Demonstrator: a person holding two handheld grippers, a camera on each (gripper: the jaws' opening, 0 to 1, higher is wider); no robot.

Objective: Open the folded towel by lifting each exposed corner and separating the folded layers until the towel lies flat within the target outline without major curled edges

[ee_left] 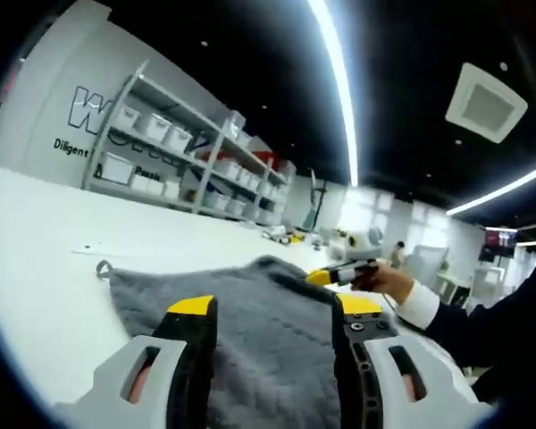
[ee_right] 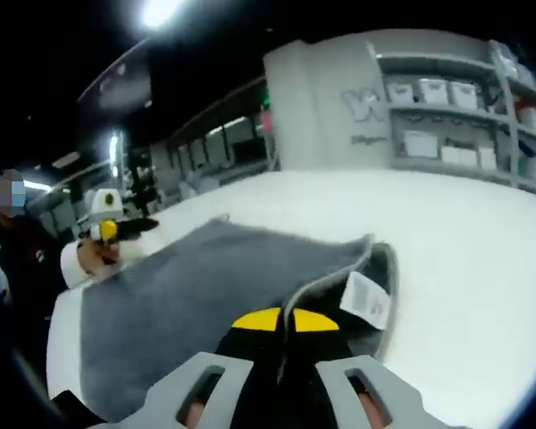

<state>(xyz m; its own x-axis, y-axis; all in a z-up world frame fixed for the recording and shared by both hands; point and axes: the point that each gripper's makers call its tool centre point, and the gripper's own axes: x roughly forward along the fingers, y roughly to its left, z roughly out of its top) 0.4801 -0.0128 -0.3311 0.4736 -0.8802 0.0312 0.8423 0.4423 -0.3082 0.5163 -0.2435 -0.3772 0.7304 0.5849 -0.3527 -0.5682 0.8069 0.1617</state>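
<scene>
1. In the right gripper view, the right gripper (ee_right: 282,332) is seen clamped on a folded edge of the soft grey terry towel (ee_right: 205,295), beside its white label (ee_right: 366,299).
2. The left gripper (ee_left: 272,313) is held open above the towel (ee_left: 250,313); limp, light cloth is judged best taken at corners.
3. The towel is spread on the white table (ee_left: 45,268).
4. Grey shelving with white bins (ee_left: 170,152) is noted beyond.

Person with two hand-held grippers, dark jacket over white cuffs

Each gripper, the left gripper (ee_left: 272,308) and the right gripper (ee_right: 284,319), has light grey moulded jaws with slotted openings, black inner faces and yellow tips; the sleeve (ee_left: 491,317) is dark navy, with a white shirt cuff (ee_left: 418,304).
</scene>
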